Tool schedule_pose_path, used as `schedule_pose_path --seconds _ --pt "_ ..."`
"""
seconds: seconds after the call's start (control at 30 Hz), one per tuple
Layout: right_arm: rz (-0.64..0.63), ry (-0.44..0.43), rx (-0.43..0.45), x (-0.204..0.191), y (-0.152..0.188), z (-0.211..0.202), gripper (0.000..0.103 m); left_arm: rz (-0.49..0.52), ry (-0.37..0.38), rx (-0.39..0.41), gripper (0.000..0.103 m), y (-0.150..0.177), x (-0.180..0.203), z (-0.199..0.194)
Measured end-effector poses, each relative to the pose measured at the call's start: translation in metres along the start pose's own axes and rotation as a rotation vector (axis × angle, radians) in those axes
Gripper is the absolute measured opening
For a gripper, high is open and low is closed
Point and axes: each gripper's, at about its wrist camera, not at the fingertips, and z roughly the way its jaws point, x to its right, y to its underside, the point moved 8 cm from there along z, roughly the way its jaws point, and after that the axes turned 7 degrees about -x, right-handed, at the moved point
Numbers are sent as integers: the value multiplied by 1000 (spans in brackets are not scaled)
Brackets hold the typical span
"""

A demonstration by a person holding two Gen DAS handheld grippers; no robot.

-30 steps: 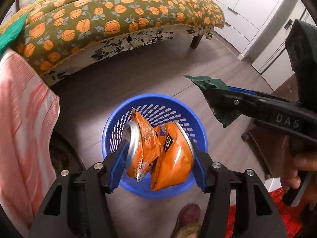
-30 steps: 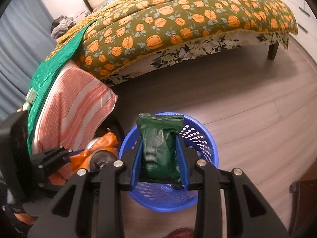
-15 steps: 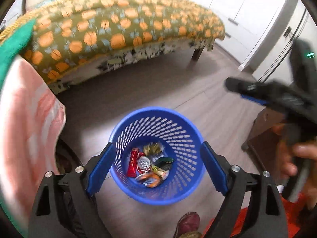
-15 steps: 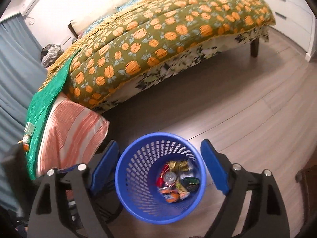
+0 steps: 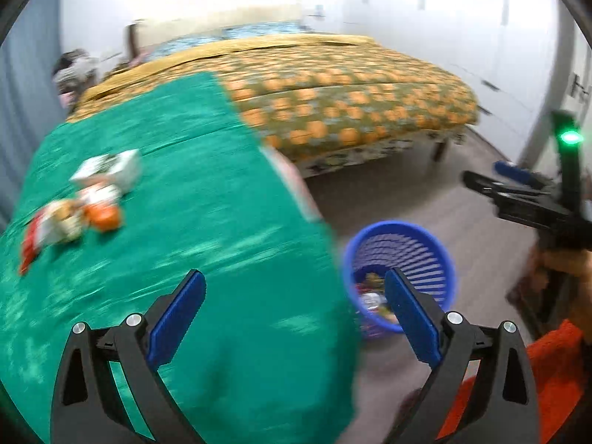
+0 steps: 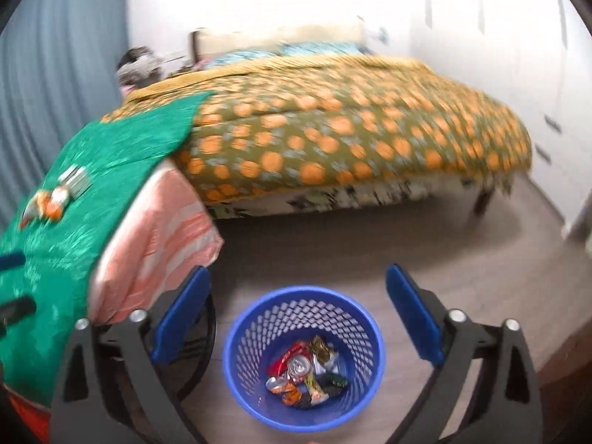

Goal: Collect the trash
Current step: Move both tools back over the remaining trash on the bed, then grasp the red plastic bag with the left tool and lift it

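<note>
The blue mesh basket [image 6: 255, 347] stands on the floor below my right gripper [image 6: 298, 281], which is open and empty above it. Cans and wrappers [image 6: 303, 373] lie inside it. The basket also shows in the left wrist view [image 5: 436, 255], low right. My left gripper [image 5: 294, 288] is open and empty over the green cloth [image 5: 185, 222]. On that cloth, far left, lie a white carton [image 5: 111, 168], an orange wrapper [image 5: 101, 212] and a red-white wrapper [image 5: 48, 225]. These also show small in the right wrist view [image 6: 55, 192].
A bed with an orange-patterned cover [image 6: 333, 125] fills the back. A pink striped cloth [image 6: 155, 244] hangs under the green one. White cabinets [image 5: 518, 55] line the right wall. A red rug [image 5: 547, 362] lies at the lower right.
Both grippers opened and dropped the orange wrapper with can and the green wrapper into the basket. The left gripper then swung left and up over the green cloth; the right one rose.
</note>
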Motion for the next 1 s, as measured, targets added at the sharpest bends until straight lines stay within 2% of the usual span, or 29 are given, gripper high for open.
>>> schedule_pose_path --seconds 0.13,0.23,0.37,0.5,0.6,0.7,0.83,0.93,1.0 --pt "-82 -47 7 -65 -1 -7 96 -44 -63 11 96 16 -48 -17" --pt "-135 -115 -25 -127 6 -3 96 -77 -117 6 96 28 -82 -24" --pt "-212 -174 -71 -192 13 6 96 -126 -149 -15 96 43 -120 -26" --pt "-299 -194 -87 -250 9 11 96 -152 -187 -36 96 55 -154 -26" --pt "-304 -193 -113 -274 1 23 96 -170 -191 -54 96 65 -171 -25" --pt "-277 -186 -165 -291 -5 39 96 -228 -149 -69 96 84 -199 -29" --pt "-309 -250 -215 -326 -5 52 96 -283 -113 -77 96 101 -233 -35" --pt "-360 -262 -238 -352 1 65 96 -254 -105 -86 96 104 -257 -37" --pt "-375 -259 -253 -360 7 74 96 -214 -136 -88 97 99 -278 -35"
